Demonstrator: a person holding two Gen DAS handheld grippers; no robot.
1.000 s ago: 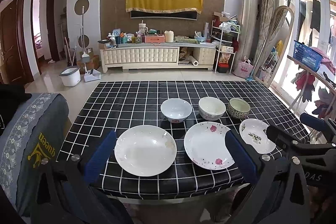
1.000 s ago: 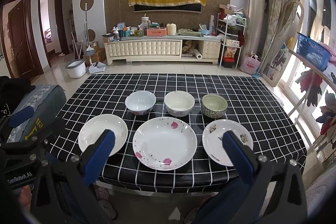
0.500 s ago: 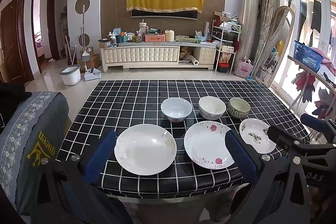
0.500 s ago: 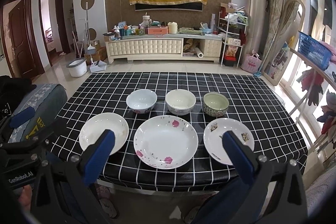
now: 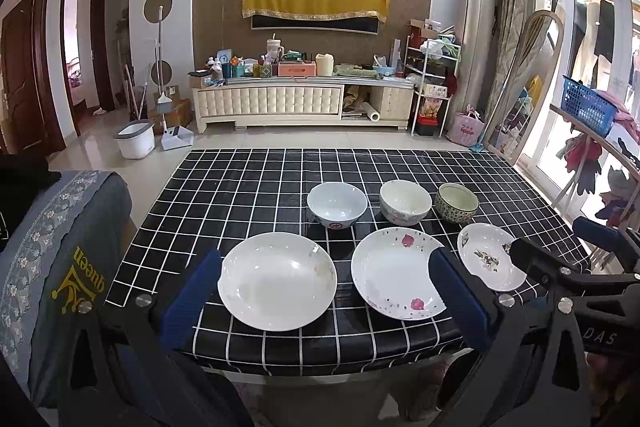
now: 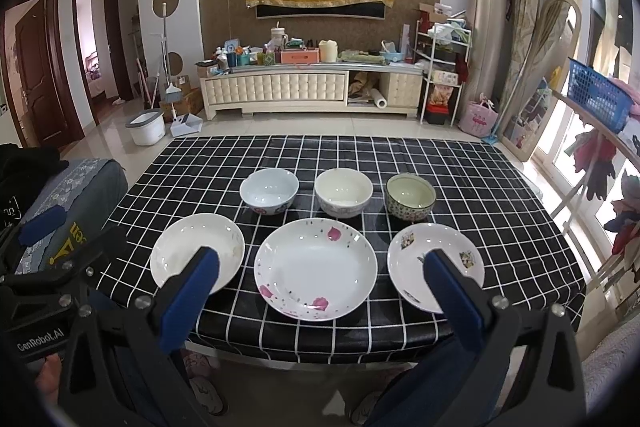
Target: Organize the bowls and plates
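Behind right tongs (image 6: 322, 301), toes (image 6: 46, 379); left view lacks them.

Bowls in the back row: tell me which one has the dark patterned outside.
The right-hand bowl, behind the small plate. Its outside is dark and speckled; the other two bowls are pale outside.

Black table (image 6: 460, 163) with white-grid cloth: three plates along near edge – plain white (image 6: 198, 253), pink-petal white (image 6: 316, 269), small picture-printed white (image 6: 434, 263) – and behind them pale-blue bowl (image 6: 269, 191), cream bowl (image 6: 343, 191), green-patterned bowl (image 6: 411, 195).
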